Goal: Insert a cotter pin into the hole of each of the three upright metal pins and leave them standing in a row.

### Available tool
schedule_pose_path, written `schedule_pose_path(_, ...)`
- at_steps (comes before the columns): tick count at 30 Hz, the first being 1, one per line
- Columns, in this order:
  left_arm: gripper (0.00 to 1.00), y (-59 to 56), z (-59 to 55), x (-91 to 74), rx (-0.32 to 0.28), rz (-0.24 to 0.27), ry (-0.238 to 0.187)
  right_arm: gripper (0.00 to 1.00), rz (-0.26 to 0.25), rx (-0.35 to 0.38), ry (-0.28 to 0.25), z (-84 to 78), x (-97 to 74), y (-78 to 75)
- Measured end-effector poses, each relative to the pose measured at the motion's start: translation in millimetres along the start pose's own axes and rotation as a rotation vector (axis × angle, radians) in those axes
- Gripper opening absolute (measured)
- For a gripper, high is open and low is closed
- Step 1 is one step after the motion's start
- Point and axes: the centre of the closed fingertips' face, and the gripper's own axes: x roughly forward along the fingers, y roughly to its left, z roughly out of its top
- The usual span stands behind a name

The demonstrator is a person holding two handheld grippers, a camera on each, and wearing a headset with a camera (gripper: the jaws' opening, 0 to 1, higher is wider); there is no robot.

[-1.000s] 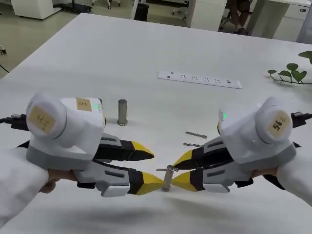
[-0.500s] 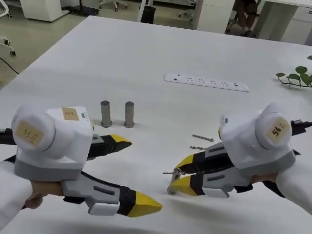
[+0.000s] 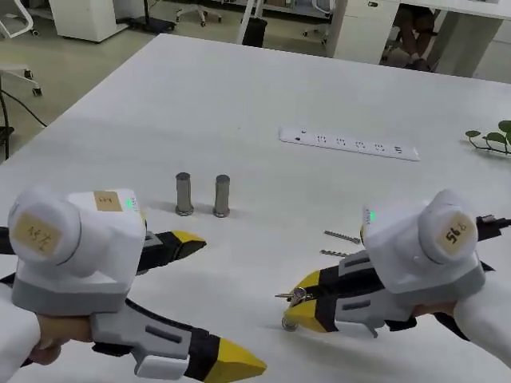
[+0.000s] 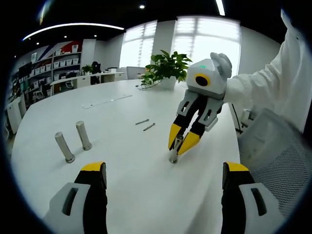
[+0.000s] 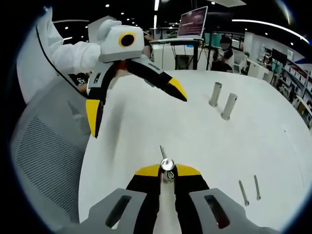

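My right gripper (image 3: 302,307) is shut on a grey metal pin (image 3: 292,313) whose foot rests on the white table (image 3: 239,104). A thin cotter pin (image 3: 284,297) sticks sideways out of the hole near its top. In the right gripper view the jaws close on that pin (image 5: 167,170). My left gripper (image 3: 215,305) hangs wide open to the left, apart from it and holding nothing. Two more upright pins (image 3: 184,194) (image 3: 222,195) stand side by side farther back. In the left gripper view the right gripper (image 4: 184,138) holds the pin (image 4: 174,152).
Two loose cotter pins (image 3: 343,236) (image 3: 334,254) lie behind the right gripper. A white power strip (image 3: 349,144) lies farther back, and a green plant (image 3: 491,137) reaches in at the right edge. A mesh chair (image 5: 44,151) stands beside the table's near edge.
My left gripper has opened wide and drawn back to the left, away from the pin. The right gripper stays shut on the pin. The head camera has tipped up.
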Motion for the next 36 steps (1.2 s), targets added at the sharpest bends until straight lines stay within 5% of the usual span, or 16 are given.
schedule_pose_path(10,0.99,1.3,-14.1,-9.6,-0.017,0.031,0.030,0.04,-0.029,0.040,-0.047,18.7,0.2,-13.8)
schedule_pose_path(14,0.99,0.6,-18.3,-12.1,-0.016,0.033,0.039,0.04,-0.056,0.004,-0.018,24.5,7.5,-27.4)
schedule_pose_path(17,0.99,0.6,-17.9,-13.2,-0.025,0.038,0.032,0.04,-0.067,-0.010,0.022,21.2,14.6,-35.7)
schedule_pose_path(21,0.99,2.9,-17.2,-15.3,-0.067,0.054,0.023,0.04,-0.060,0.039,-0.009,27.3,21.6,-41.8)
schedule_pose_path(36,0.99,7.9,-12.5,-16.0,-0.081,0.067,-0.003,0.04,-0.038,0.007,-0.004,31.9,30.1,-44.0)
